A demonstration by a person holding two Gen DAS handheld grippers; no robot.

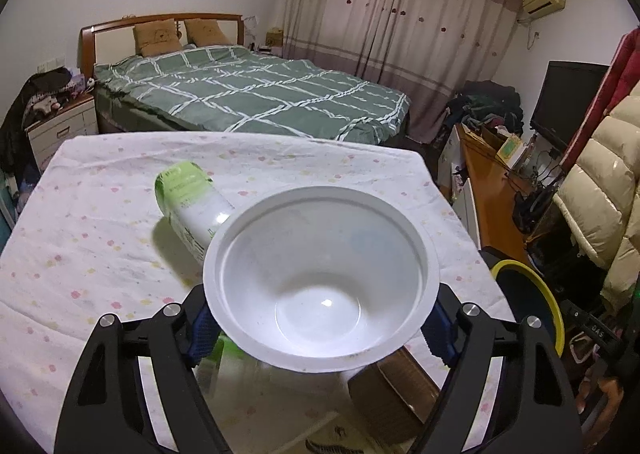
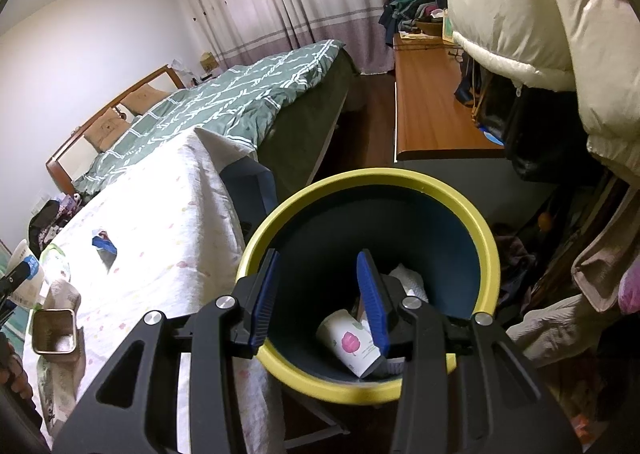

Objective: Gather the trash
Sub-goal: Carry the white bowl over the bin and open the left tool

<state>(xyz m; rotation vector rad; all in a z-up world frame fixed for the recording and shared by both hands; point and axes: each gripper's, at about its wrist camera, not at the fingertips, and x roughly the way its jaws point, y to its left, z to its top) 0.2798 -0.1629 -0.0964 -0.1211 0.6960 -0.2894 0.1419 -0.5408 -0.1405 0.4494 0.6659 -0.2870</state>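
A white plastic bowl [image 1: 320, 278] sits tilted toward the camera between the blue pads of my left gripper [image 1: 320, 328], which press on its two sides. Behind it a green-and-white bottle [image 1: 188, 202] lies on the flowered tablecloth [image 1: 80, 214]. A brown box [image 1: 384, 394] shows under the bowl. My right gripper [image 2: 318, 258] hangs over the yellow-rimmed bin [image 2: 372, 174], its jaws apart with nothing between them. Inside the bin lie a paper cup [image 2: 350, 342] with a pink print and some white tissue [image 2: 410, 278]. The bin's rim [image 1: 548, 294] also shows beside the table's right edge.
On the table in the right wrist view are an open metal tin [image 2: 54, 330] and a blue wrapper [image 2: 105, 244]. A green-quilted bed [image 1: 248, 94] stands beyond the table. A wooden desk [image 2: 432, 110] and a cream puffer jacket [image 2: 540, 14] crowd the right side.
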